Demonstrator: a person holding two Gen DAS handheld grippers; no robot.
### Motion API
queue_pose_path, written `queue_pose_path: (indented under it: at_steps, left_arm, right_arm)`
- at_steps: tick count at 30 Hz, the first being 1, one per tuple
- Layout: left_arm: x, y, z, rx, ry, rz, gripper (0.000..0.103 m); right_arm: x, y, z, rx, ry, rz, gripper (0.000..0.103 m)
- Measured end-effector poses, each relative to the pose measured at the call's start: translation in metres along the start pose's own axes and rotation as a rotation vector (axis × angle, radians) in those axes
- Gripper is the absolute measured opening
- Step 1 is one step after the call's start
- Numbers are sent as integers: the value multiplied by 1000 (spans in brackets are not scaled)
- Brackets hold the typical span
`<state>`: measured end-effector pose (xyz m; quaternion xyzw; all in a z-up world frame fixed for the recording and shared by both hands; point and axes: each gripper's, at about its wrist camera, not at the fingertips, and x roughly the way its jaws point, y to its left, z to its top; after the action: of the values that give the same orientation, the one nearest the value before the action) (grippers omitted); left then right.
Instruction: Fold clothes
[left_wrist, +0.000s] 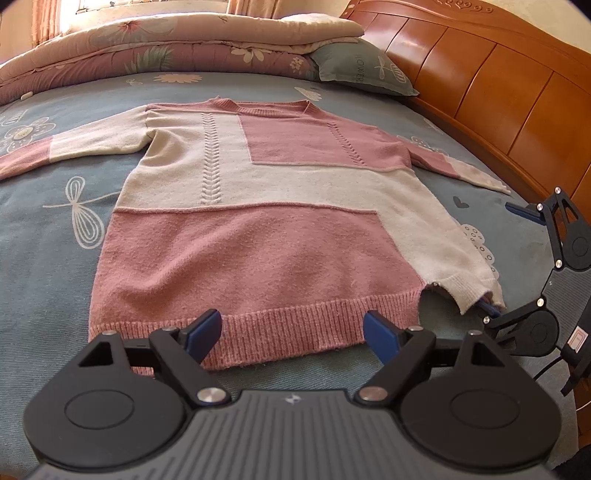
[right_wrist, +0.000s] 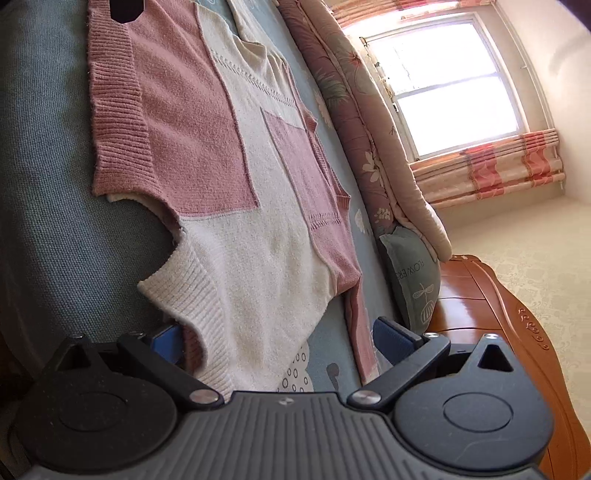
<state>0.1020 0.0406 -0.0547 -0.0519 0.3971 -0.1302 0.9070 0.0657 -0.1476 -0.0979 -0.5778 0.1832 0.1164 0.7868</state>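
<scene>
No fold is made yet: the pink-and-cream knitted sweater lies flat on the blue flowered bedsheet, sleeves out. The left gripper hangs spread at the hem; the right gripper, also spread, straddles the cream hem corner unpinched.

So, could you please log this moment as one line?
stage: pre-fold | pink-and-cream knit sweater: flat on blue bedsheet | left gripper: open over pink hem | right gripper: open, one finger under lifted cream hem corner

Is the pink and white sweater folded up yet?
No, spread flat. The sweater lies open on the bed, both sleeves stretched sideways, hem showing.
</scene>
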Motion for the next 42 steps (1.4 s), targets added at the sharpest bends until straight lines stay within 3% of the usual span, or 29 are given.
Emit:
queue_pose_path:
  at_steps: [3, 7, 12, 14, 19, 22, 24, 26, 30, 33, 35, 37, 40, 42]
  left_arm:
    - [-1, -1, 1, 5, 1, 6, 84]
    - [-4, 1, 0, 5, -1, 10, 84]
    - [-2, 3, 5, 8, 1, 3, 84]
    - [1, 2, 14, 51, -16, 19, 84]
    - [23, 3, 40, 146, -57, 74, 85]
    - [52, 10, 44, 159, -26, 90, 85]
    - [64, 17, 35, 110, 33, 55, 85]
    - [61, 20, 18, 97, 26, 42, 85]
    - [42, 12, -13, 159, 20, 45, 95]
    - [33, 9, -10, 187, 68, 27, 95]
    - [31, 13, 8, 169, 49, 14, 95]
    - [30, 18, 31, 157, 6, 10, 95]
    - [47, 22, 74, 163, -65, 21, 95]
    - [68, 30, 100, 123, -78, -11, 95]
  right_arm:
    - [5, 3, 3, -20, -19, -3, 103]
    - [-15, -17, 8, 52, -102, -51, 103]
    - [-33, -58, 8, 229, -136, -48, 103]
    - [-28, -70, 8, 305, -120, 27, 103]
    - [17, -76, 6, 635, -37, 334, 103]
    - [43, -64, -5, 859, 32, 518, 103]
    - [59, -56, -13, 1006, 78, 640, 103]
    - [49, -48, -23, 1031, 38, 611, 103]
    - [29, -36, -38, 1010, 52, 576, 103]
    - [23, -33, -35, 938, 65, 551, 103]
    - [29, -43, -31, 965, 94, 587, 103]
    - [39, -64, -31, 1026, 38, 643, 103]
    - [70, -100, -19, 1050, -24, 572, 103]
    - [102, -126, -12, 1084, -62, 519, 103]
